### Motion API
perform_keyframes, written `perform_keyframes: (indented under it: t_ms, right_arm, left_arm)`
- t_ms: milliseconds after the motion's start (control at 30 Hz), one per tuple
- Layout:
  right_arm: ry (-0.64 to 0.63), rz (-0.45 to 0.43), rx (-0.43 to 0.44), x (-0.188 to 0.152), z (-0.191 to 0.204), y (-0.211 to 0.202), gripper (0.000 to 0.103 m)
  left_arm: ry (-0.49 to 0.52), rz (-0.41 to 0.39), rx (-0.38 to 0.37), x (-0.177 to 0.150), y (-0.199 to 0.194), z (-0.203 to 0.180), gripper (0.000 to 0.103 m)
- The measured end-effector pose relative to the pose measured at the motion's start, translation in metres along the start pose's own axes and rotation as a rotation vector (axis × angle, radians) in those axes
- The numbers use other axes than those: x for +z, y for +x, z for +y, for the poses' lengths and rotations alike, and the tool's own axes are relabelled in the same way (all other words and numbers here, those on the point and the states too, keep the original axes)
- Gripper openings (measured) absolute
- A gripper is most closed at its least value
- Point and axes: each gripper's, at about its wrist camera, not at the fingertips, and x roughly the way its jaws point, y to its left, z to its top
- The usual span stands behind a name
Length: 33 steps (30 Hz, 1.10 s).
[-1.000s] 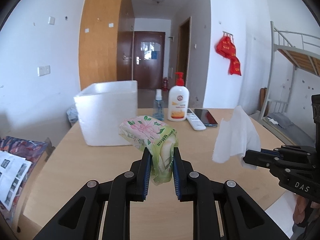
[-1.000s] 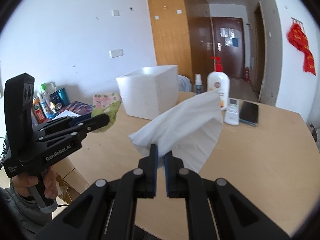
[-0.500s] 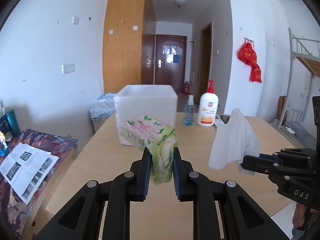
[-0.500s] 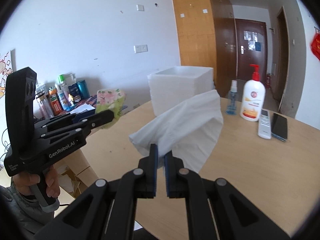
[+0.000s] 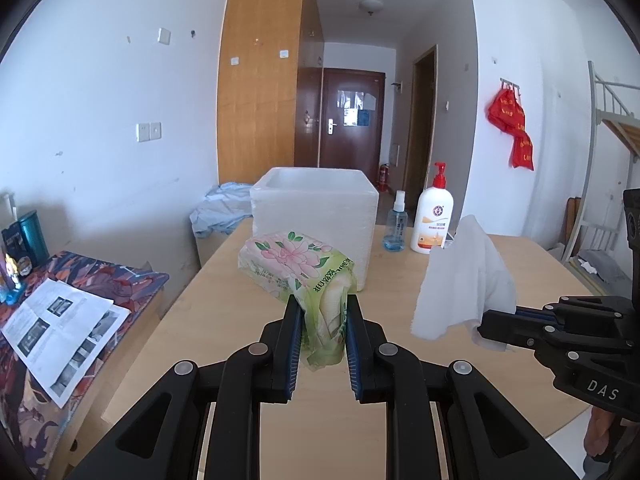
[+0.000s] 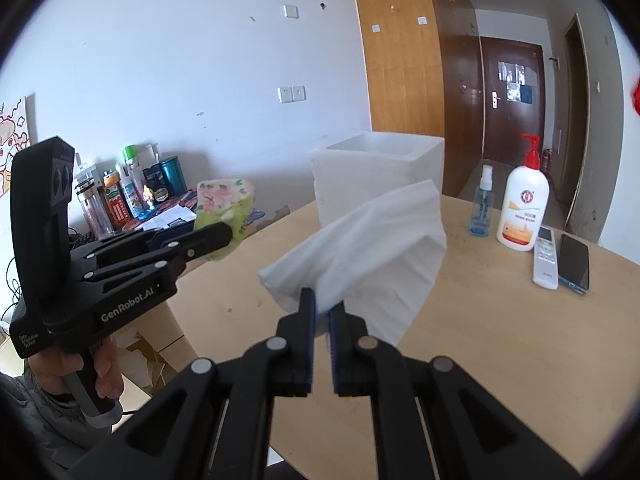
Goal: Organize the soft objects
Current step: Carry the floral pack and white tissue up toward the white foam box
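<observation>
Left wrist: white foam box [image 5: 316, 216] now centred behind tissue pack [image 5: 298, 262].

Can't see inside the foam box [image 5: 314, 216] from either wrist view, only rim and outer walls. Tissue pack [image 5: 298, 262] covers the box's lower front wall, and its own tail end is buried between the left gripper [image 5: 320, 320] pads. Pack print too small for me to read. White tissue [image 5: 466, 280] blocks the counter [image 5: 400, 408] right of the box, plus the remote and phone there in the left view. Right gripper [image 5: 486, 328] is cut off by the frame edge; its tips are hidden in the tissue folds. In the right view the tissue [image 6: 372, 248] covers the box's [image 6: 378, 168] near corner. Bottles [image 6: 120, 196] left of the box: labels unreadable.
</observation>
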Motion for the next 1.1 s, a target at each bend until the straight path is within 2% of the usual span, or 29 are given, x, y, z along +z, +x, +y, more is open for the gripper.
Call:
perform_keyframes:
  t_ms: [533, 1100]
  right_arm:
    - [-0.01, -0.045, -0.02, 0.042, -0.014, 0.002, 0.009]
    - [-0.032, -0.07, -0.016, 0.063, -0.02, 0.0, 0.009]
  left_arm:
    - [0.001, -0.032, 0.02, 0.038, 0.012, -0.002, 0.021]
    - [0.008, -0.054, 0.031, 0.062, 0.022, -0.007, 0.021]
